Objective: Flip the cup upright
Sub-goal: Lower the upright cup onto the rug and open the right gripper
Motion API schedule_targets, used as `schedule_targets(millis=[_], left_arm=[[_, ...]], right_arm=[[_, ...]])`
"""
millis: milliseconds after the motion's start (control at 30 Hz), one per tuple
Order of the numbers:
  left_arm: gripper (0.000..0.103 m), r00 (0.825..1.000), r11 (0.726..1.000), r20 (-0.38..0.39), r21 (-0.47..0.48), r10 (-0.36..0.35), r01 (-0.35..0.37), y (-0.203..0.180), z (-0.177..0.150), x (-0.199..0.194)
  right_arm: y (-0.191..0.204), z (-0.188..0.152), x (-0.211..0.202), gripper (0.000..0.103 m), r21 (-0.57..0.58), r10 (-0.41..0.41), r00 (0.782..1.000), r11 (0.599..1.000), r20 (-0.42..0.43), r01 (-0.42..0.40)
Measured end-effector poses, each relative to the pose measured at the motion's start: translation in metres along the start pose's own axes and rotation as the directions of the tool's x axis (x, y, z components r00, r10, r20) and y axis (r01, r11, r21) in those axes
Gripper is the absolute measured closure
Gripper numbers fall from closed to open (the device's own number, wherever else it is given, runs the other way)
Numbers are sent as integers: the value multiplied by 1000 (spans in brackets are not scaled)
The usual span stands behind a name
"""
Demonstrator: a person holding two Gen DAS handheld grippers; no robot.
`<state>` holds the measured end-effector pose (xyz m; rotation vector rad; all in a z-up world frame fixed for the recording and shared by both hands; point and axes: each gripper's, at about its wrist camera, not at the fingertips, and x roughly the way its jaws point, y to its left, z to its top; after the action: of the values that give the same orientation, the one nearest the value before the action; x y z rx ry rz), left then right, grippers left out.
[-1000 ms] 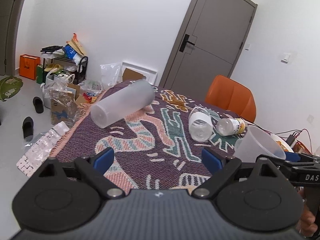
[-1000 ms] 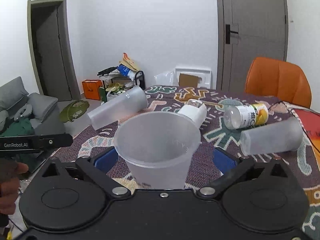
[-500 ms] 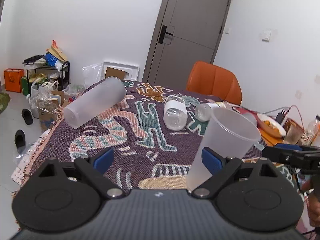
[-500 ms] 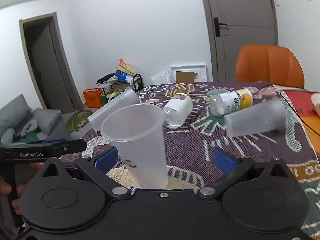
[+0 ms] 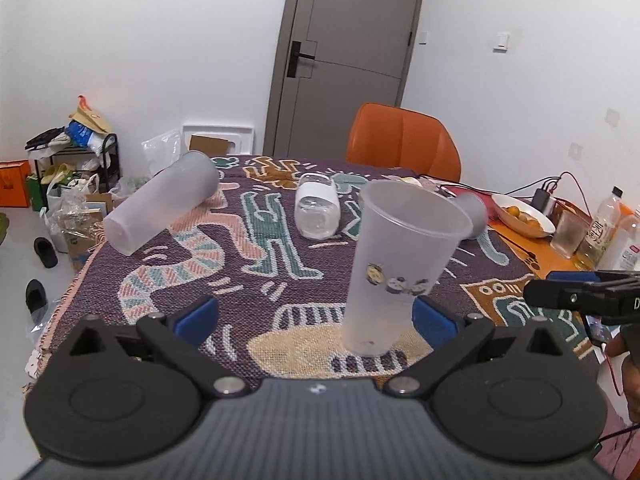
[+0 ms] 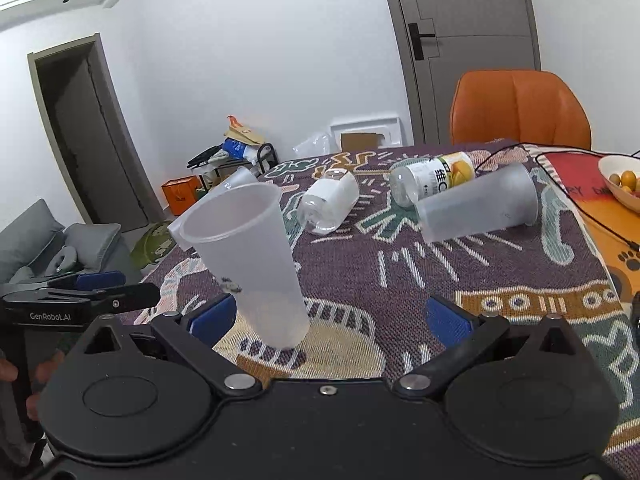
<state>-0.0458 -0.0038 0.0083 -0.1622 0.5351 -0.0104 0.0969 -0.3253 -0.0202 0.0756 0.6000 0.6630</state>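
A frosted plastic cup (image 5: 396,268) stands upright on the patterned tablecloth, mouth up; it also shows in the right wrist view (image 6: 248,264). My left gripper (image 5: 316,316) is open, and the cup stands by its right blue finger pad (image 5: 430,316). My right gripper (image 6: 328,316) is open and empty, and the cup stands just beside its left pad (image 6: 212,316); I cannot tell whether they touch. Two more frosted cups lie on their sides: one at the far left (image 5: 160,208) and one at the right (image 6: 476,208).
Two plastic bottles lie on the cloth, a white-labelled one (image 6: 332,204) and a yellow-labelled one (image 6: 436,176). A bowl of oranges (image 5: 520,216), a glass, bottles and cables sit at the right end. An orange chair (image 5: 400,140) stands behind the table.
The cup went from tilted in my right gripper's hold to standing upright on the cloth. My right gripper opened and drew back to the right. The left wrist view swung right.
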Motion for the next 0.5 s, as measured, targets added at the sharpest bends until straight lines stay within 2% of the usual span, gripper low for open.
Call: schedule_targets(millis=[333,500], left_arm=[[0,998,998,-29,-30,-48,47,5,-7,-1],[0,998,999,-55,-37,-40,38,8,-13,3]], right_arm=[[-1,-10,-11,0,-31,22,1000,999,-21,-22],[-4,-15,-11,0,-36,41,998,998,-44,-42]])
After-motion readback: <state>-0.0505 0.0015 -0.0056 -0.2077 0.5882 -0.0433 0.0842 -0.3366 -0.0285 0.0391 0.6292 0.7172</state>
